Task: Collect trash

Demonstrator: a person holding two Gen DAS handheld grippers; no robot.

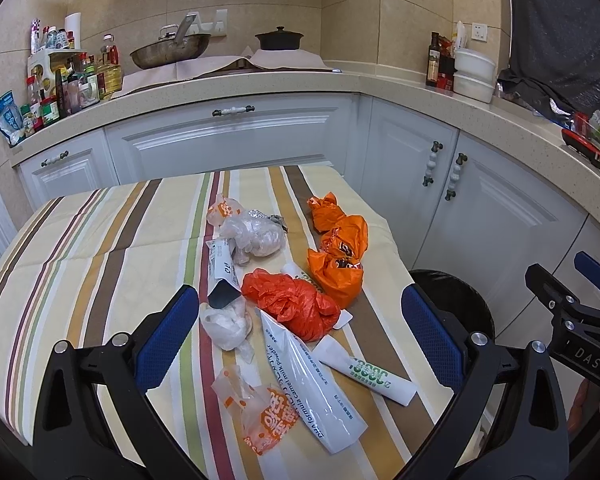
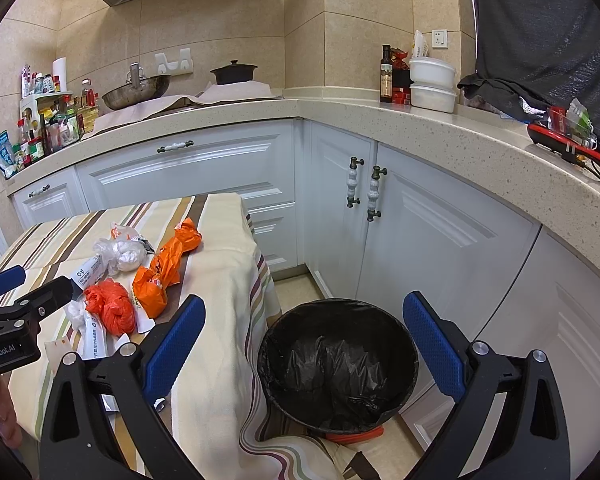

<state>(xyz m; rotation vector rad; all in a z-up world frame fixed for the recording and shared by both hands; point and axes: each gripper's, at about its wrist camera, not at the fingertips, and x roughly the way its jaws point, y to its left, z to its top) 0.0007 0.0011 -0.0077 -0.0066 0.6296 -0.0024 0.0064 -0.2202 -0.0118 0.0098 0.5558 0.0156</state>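
Observation:
Several pieces of trash lie on a striped tablecloth (image 1: 80, 248): a red crumpled bag (image 1: 296, 304), an orange bag (image 1: 340, 252), clear plastic bags (image 1: 256, 234), white milk-powder sachets (image 1: 312, 384) and a printed clear bag (image 1: 260, 412). My left gripper (image 1: 300, 332) is open and empty, hovering above the red bag and sachets. My right gripper (image 2: 304, 348) is open and empty above a black-lined bin (image 2: 340, 360) that stands on the floor beside the table. The bin (image 1: 456, 296) shows at the table's right edge in the left wrist view, and the red bag (image 2: 112, 308) and orange bag (image 2: 160, 272) in the right wrist view.
White cabinets (image 2: 420, 232) and a beige L-shaped counter (image 2: 340, 108) surround the table. The counter holds a wok (image 1: 172, 50), a black pot (image 1: 278, 38), condiment bottles (image 1: 68, 84), white containers (image 2: 432, 84) and a red item (image 2: 560, 144).

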